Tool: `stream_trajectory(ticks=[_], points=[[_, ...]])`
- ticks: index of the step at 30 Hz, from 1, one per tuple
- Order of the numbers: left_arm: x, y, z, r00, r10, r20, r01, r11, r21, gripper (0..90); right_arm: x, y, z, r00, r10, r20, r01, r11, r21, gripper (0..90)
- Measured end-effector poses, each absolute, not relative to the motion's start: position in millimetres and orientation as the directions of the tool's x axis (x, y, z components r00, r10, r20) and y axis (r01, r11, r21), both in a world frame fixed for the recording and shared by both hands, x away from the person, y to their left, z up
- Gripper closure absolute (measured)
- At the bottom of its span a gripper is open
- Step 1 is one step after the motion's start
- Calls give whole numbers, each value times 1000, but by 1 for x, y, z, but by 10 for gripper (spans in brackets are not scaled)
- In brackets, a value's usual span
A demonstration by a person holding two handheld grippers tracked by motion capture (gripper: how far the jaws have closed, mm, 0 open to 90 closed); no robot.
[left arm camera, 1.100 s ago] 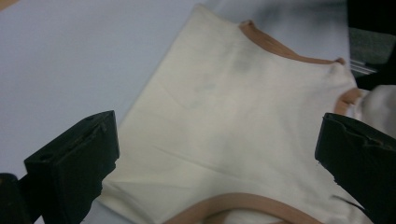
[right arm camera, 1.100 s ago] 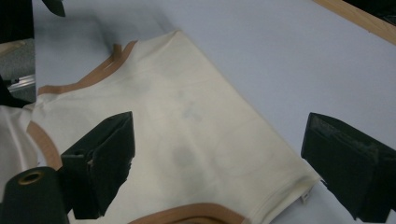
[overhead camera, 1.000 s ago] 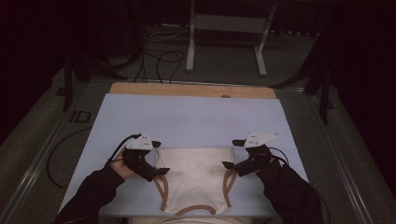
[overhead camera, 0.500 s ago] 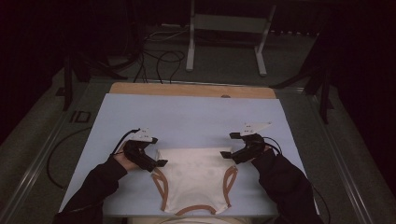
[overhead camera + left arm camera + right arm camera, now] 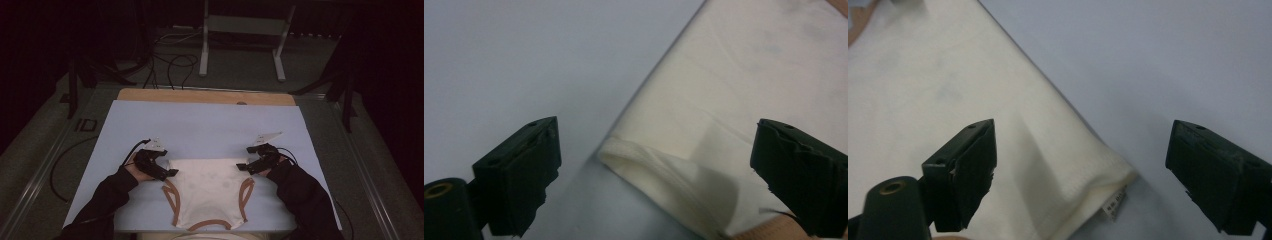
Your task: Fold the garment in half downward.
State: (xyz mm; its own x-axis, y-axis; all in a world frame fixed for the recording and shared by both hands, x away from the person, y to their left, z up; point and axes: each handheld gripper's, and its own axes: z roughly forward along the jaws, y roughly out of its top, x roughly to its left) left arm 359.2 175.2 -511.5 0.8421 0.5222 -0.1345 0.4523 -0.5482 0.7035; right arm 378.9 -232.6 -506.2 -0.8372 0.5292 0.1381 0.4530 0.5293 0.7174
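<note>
We see a cream sleeveless top (image 5: 209, 189) with brown trim lying flat on a pale blue sheet (image 5: 210, 125) that covers the table, close to the person's edge of it. Taking the top as our landmark, its hem lies on the side away from the person, while the brown-edged armholes and neckline lie toward the person.

The left gripper (image 5: 169, 173) sits at the top's far left corner, held in a hand that comes out of a dark sleeve (image 5: 100, 200). In the left gripper view its jaws stand spread wide, one over the blue sheet (image 5: 514, 60) beside the top and the other over the cloth, with the folded hem corner of the top (image 5: 684, 150) lying between them; the pads do not press on it. The jaws have just been closing a little, with that corner between them.

The right gripper (image 5: 241, 167) sits at the top's far right corner. In the right gripper view its jaws are likewise spread, one over the cloth and one over the sheet (image 5: 1158, 60), and the corner of the top (image 5: 1068, 165) lies between them, untouched by the pads. A small white label (image 5: 1114, 202) sticks out from under that corner.

Beyond the top, past the sheet's far edge, we see a strip of bare wooden tabletop (image 5: 200, 96).
</note>
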Motion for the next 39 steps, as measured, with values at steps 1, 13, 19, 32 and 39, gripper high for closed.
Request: stream_trajectory(ticks=[1, 13, 19, 32, 39], points=[[361, 174, -513, 836, 534, -128, 458, -548, 700, 121, 380, -233, -509, -837, 530, 137, 453, 530, 717, 127], [362, 172, -522, 848, 516, -122, 444, -564, 696, 392, 385, -240, -521, -831, 531, 164, 483, 545, 685, 339], [362, 172, -521, 853, 505, -127, 440, -567, 696, 541, 381, -237, -518, -853, 500, 148, 457, 579, 675, 550], [360, 180, -517, 856, 496, -148, 450, -572, 686, 797, 379, -236, -510, -865, 482, 139, 440, 596, 672, 859], [364, 186, -509, 850, 506, -145, 452, -561, 694, 841, 383, -241, -504, -860, 490, 141, 438, 569, 696, 867]])
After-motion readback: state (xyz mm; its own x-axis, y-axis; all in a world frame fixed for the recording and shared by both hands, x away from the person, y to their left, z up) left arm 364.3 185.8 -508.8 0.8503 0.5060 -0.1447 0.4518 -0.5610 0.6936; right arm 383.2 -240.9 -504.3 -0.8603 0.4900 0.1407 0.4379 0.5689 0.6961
